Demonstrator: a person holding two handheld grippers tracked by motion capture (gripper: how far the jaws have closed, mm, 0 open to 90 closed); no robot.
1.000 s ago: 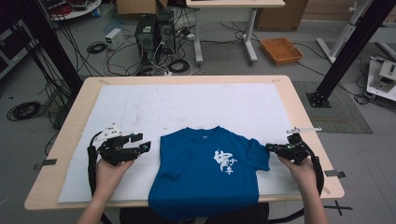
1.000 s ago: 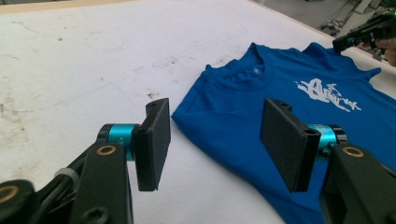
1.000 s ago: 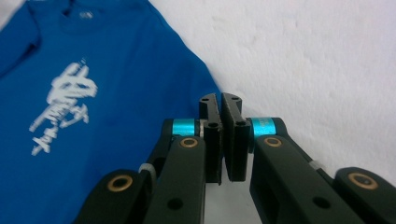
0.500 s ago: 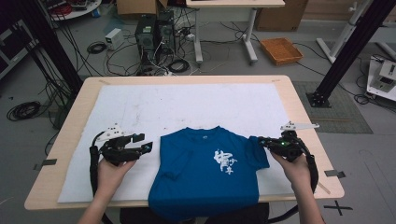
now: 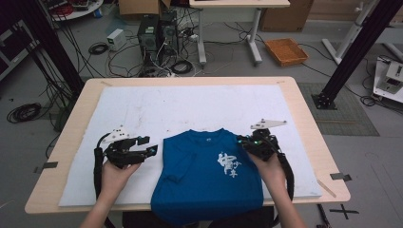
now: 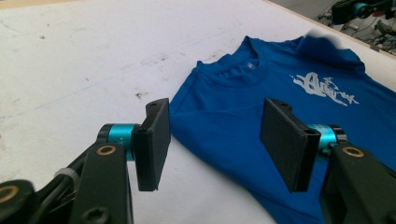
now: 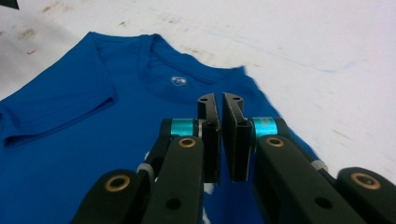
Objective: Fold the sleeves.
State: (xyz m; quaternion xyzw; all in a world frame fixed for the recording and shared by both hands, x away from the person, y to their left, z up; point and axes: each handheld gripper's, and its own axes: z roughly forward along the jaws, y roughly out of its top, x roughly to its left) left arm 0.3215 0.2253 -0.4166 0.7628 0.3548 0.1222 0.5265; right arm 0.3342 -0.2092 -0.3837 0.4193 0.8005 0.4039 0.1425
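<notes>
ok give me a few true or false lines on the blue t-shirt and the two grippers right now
1. The blue cotton t-shirt lies on the white mat with its collar toward the far edge. True.
2. The left gripper is clamped on the shirt. False: its jaws stand wide open, with no cloth pressed between them.
3. The right gripper has its jaws almost together. True.
4. The shirt bears a red print. False: the print is white.
5. The right gripper hangs over the shirt's shoulder by the collar. True.
6. The shirt's left sleeve is spread out flat to the side. False: it is folded in over the body.
</notes>
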